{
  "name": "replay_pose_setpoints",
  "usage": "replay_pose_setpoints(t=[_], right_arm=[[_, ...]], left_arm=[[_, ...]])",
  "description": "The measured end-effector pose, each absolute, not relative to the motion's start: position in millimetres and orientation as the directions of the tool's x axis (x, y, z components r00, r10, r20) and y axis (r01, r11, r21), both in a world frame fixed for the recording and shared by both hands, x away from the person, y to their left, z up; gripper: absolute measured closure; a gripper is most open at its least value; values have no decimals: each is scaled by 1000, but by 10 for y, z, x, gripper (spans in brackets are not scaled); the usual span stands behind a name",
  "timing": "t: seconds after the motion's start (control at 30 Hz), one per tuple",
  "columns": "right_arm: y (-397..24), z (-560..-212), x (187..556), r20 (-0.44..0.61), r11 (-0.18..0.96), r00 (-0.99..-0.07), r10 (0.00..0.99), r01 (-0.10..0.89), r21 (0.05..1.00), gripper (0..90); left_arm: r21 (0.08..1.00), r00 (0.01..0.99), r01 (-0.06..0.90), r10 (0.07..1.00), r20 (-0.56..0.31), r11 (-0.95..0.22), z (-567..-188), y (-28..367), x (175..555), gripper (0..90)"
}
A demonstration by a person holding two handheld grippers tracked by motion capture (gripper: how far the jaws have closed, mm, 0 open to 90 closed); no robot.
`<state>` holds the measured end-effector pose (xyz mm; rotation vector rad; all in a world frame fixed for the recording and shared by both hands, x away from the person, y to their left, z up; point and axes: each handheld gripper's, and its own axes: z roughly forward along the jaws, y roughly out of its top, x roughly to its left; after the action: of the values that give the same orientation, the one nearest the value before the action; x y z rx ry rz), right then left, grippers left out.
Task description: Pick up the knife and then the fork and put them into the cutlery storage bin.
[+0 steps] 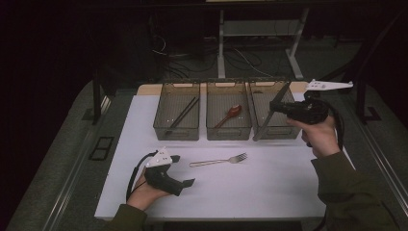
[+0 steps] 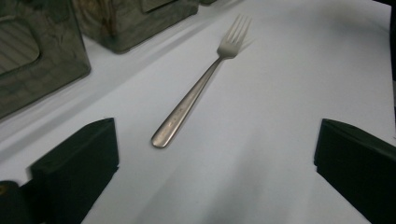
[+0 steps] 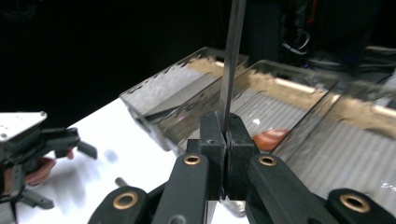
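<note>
A silver fork (image 1: 219, 161) (image 2: 196, 91) lies on the white table (image 1: 269, 187), tines toward the right. My left gripper (image 1: 185, 170) (image 2: 217, 128) rests low at the table's front left. Its jaws are open wide, and the fork's handle end lies just ahead of them, untouched. My right gripper (image 1: 274, 107) (image 3: 226, 135) is raised over the right-hand bin (image 1: 278, 133). It is shut on a long slim grey utensil (image 1: 262, 126) (image 3: 231, 56), which slants down toward the bin's front left corner.
Three mesh bins stand in a row at the back. The left bin (image 1: 159, 126) holds black chopsticks (image 1: 185, 111), and the middle bin (image 1: 228, 133) holds a reddish spoon (image 1: 231, 114) (image 3: 268, 139). Table legs and cables lie beyond on the dark floor.
</note>
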<state>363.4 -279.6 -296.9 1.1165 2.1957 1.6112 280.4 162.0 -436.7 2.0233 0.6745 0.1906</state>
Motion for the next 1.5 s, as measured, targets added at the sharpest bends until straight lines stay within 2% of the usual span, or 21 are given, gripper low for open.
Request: replay_pose_setpoints(t=[0.3, 0.6, 1.0, 1.5], right_arm=[[-2992, -2715, 3848, 197, 134, -653, 731, 421, 897, 873], [-3145, -2642, 4104, 145, 153, -589, 795, 426, 892, 875], [-3382, -2938, 4338, 103, 205, -502, 859, 519, 830, 875], [-3522, -3222, 4365, 77, 288, -491, 868, 623, 727, 875]], left_arm=[[836, 827, 394, 544, -141, -381, -4348, 1626, 2806, 0], [837, 830, 380, 544, -121, -394, -4337, 1620, 2792, 0], [838, 836, 372, 536, -116, -399, -4339, 1613, 2791, 0], [834, 841, 375, 528, -121, -406, -4347, 1598, 2789, 0]])
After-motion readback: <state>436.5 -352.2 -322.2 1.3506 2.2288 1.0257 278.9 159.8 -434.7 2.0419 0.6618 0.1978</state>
